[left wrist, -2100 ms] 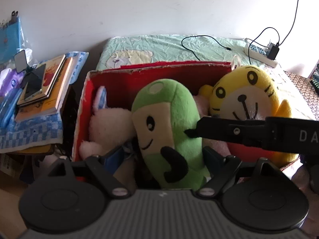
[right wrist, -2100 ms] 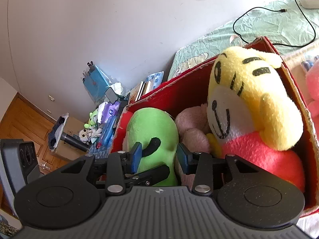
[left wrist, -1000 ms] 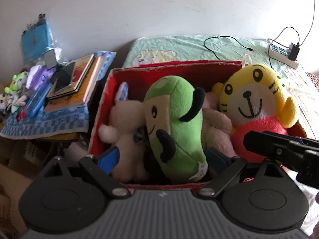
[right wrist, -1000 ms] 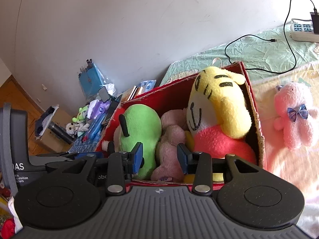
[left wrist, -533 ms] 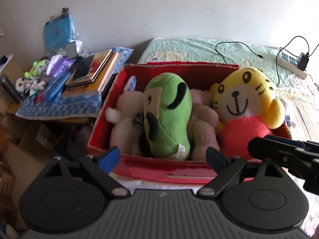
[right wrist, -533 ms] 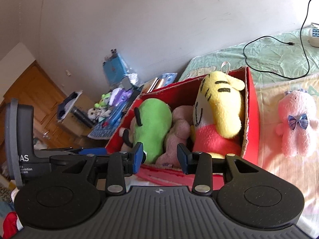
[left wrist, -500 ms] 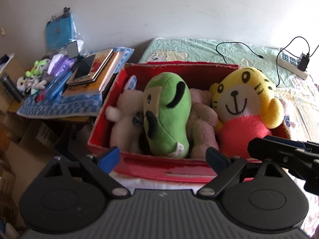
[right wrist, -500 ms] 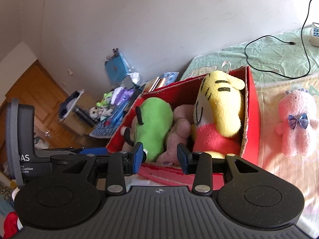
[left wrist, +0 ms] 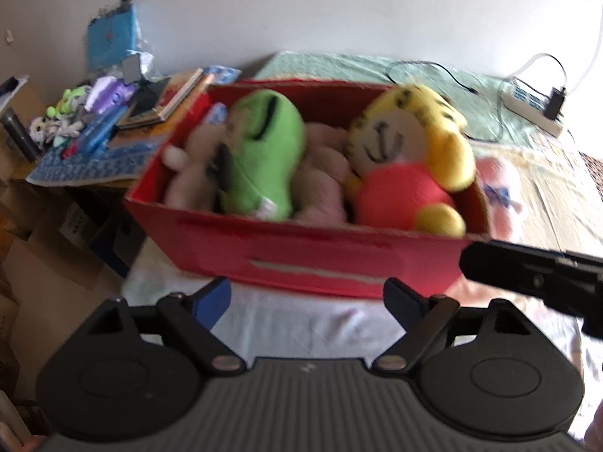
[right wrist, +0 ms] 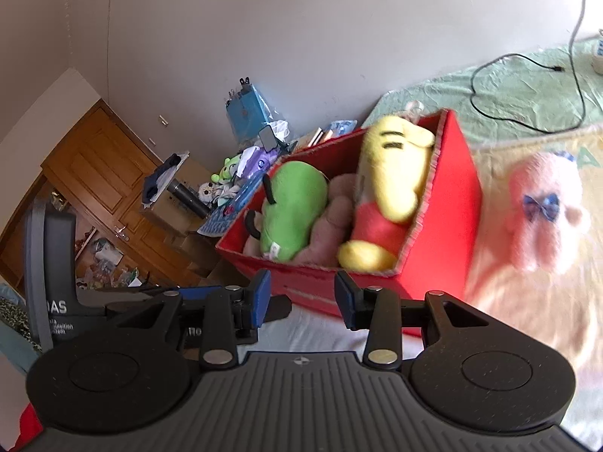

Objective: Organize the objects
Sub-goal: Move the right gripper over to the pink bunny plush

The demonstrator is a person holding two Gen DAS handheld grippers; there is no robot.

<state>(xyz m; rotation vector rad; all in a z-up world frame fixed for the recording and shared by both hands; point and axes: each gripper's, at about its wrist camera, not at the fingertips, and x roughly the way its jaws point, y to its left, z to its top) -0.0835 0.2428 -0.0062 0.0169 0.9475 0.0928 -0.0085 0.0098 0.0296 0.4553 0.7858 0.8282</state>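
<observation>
"Why are the toys packed so tight in the box (left wrist: 309, 260)?"

"So they all fit. The pink toy (right wrist: 542, 207) lies on the bed, just beside the box. The left gripper (left wrist: 305, 297) gapes wide; the right gripper (right wrist: 301, 297) is narrower. Both hold nothing."

Ahead of the left hand-held gripper (left wrist: 306, 295), the red box (left wrist: 301, 256) is packed wall to wall with the green plush (left wrist: 264, 150), yellow tiger plush (left wrist: 410, 158) and others, leaving no gap inside. Bare bed sheet (left wrist: 301, 320) lies open between its fingers and the box's front wall. To the right of the right hand-held gripper (right wrist: 301, 297), the pink plush (right wrist: 542, 211) lies beside the box.
</observation>
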